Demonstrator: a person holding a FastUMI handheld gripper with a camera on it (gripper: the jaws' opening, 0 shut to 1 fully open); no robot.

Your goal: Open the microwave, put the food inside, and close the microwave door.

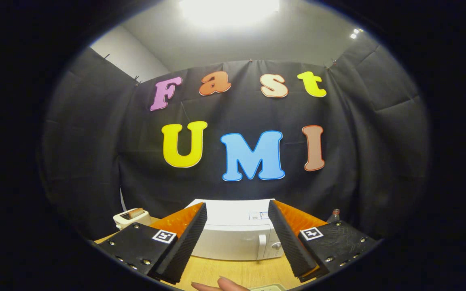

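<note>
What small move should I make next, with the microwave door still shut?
Probably ease the gripper forward toward the handle on the microwave. The door is closed, the fingers stand open with nothing between them, and the microwave sits beyond them on the table, so opening has to come first.

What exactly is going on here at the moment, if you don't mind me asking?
A person is holding a gripper, its fingers open and empty, aimed at a white microwave on a wooden table. The microwave door looks closed. A toaster sits to its left, and a fingertip shows near the table's front edge.
</note>
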